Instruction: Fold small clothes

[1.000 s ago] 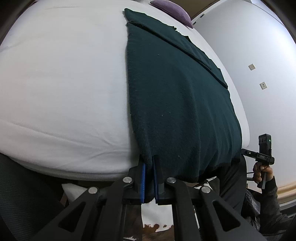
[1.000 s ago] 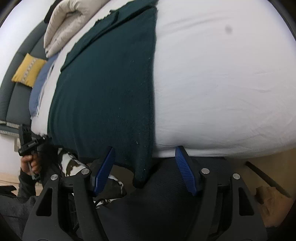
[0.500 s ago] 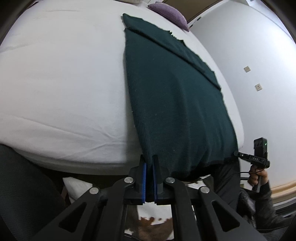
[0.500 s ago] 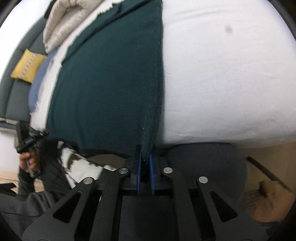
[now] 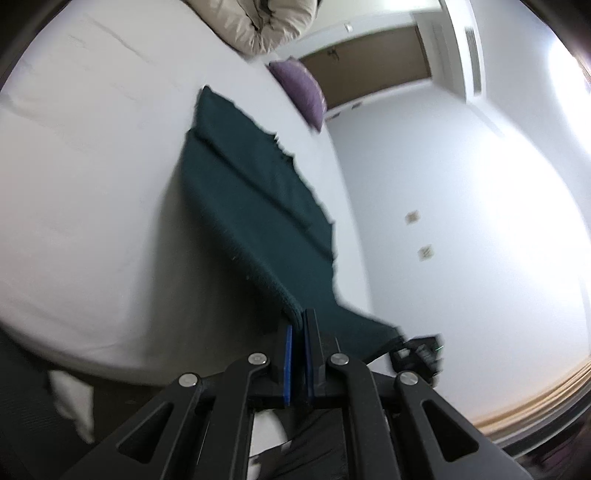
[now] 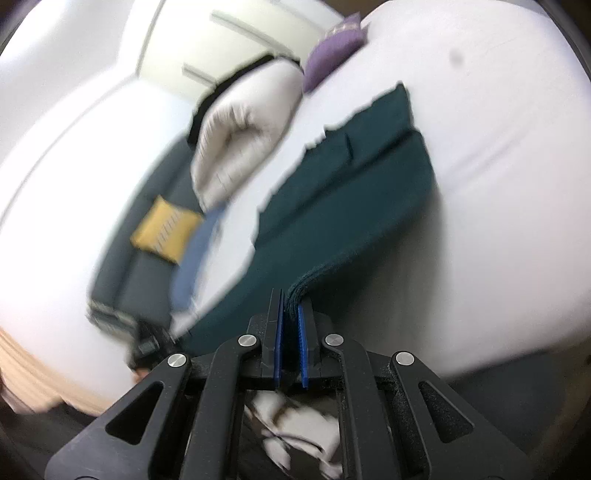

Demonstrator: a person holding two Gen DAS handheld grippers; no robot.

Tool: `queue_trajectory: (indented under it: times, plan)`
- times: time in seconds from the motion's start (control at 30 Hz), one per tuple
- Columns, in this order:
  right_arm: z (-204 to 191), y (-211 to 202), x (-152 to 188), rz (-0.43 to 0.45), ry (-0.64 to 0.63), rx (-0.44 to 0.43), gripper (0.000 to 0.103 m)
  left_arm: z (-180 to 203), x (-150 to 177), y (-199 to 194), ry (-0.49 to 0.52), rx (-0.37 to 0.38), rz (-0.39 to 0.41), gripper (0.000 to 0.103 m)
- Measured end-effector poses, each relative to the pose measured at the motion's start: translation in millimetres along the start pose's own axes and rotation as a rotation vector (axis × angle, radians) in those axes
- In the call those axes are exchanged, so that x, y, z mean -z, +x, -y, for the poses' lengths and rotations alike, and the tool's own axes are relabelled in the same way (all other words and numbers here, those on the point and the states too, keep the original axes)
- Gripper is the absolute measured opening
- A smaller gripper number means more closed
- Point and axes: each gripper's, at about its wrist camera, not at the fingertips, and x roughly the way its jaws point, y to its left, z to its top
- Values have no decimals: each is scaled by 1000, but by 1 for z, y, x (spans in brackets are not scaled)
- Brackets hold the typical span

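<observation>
From my left wrist view, my left hand-held gripper [image 5: 298,328] is clamped on the near corner of the dark green garment [image 5: 251,206], blue pads pressed together with cloth between them. The garment slopes up from the white bed [image 5: 92,177] toward me, its far end lying flat (a folded band runs along that end). A purple cushion [image 5: 301,92] sits at the bed's far edge, a beige duvet [image 5: 266,22] beyond it.

From my right wrist view, my right hand-held gripper [image 6: 291,314] pinches the other near corner of the garment [image 6: 351,192], the bunched hem wedged between the pads. My left hand-held gripper [image 6: 151,343] shows blurred at lower left. A yellow cushion [image 6: 166,229] lies on a grey sofa [image 6: 122,258].
</observation>
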Motion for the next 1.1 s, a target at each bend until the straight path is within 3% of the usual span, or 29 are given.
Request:
queue_trajectory:
  times: [0.13, 0.37, 0.57, 0.83, 0.97, 1.0, 1.03, 1.07, 1.1]
  plan:
    - [2, 9, -33, 79, 68, -70, 6, 6, -28, 7, -55, 61, 59, 6]
    - [-3, 41, -93, 146, 87, -84, 6, 0, -93, 36, -126, 110, 119, 6]
    - [14, 85, -171, 208, 149, -81, 6, -15, -165, 68, -193, 122, 176, 6]
    - [46, 174, -280, 259, 193, 4, 6, -49, -264, 135, -269, 70, 209, 6]
    - [79, 222, -323, 264, 245, 84, 10, -89, -300, 176, -330, -64, 204, 7]
    - [91, 239, -333, 248, 258, 132, 10, -99, -304, 181, -343, -84, 193, 17]
    - [100, 251, -340, 232, 264, 176, 10, -107, -307, 186, -355, -101, 187, 33]
    - [111, 265, -346, 203, 277, 231, 14, -113, -308, 187, -369, -118, 187, 41]
    - [125, 277, -349, 172, 303, 285, 18, -116, -308, 185, -376, -128, 190, 57]
